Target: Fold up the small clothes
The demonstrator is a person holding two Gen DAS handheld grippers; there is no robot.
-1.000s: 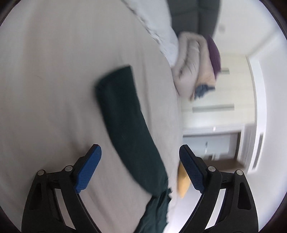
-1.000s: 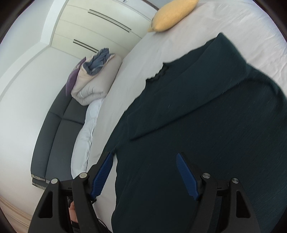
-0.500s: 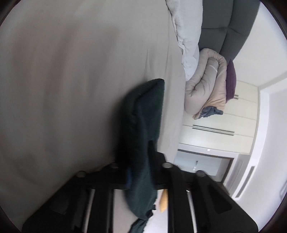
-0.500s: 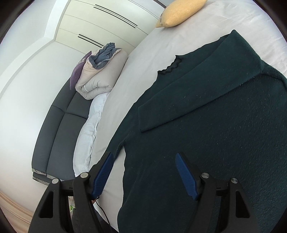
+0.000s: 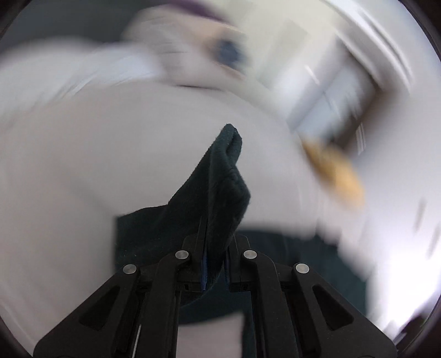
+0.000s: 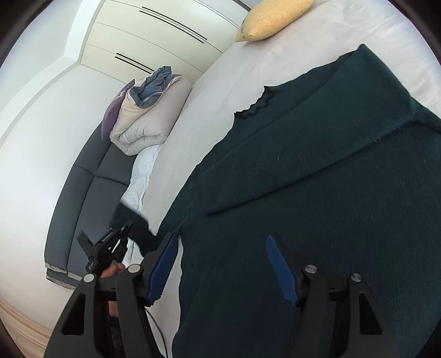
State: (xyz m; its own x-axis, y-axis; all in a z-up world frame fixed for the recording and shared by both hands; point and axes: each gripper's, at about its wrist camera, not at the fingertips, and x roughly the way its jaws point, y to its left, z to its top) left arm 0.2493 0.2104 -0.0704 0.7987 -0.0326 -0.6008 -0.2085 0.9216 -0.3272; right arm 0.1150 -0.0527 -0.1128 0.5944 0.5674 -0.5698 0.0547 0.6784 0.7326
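Pale bed (image 6: 220, 91), dark green sweater (image 6: 317, 192) spread flat, yellow pillow (image 6: 275, 19) near edge

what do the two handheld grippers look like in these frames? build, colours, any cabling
Both match: matte black linkage arms with triangular cut-outs and silver pivot pins. The right gripper has ribbed blue pads on its fingers, and a thin dark cable runs down beneath it. On the left gripper only slivers of blue show. In the right wrist view, a bare hand shows at the left unit; no sleeve visible.

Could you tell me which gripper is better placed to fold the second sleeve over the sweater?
Left. The left gripper is shut on the sleeve and holds it raised; the right gripper hovers open over the sweater, holding nothing.
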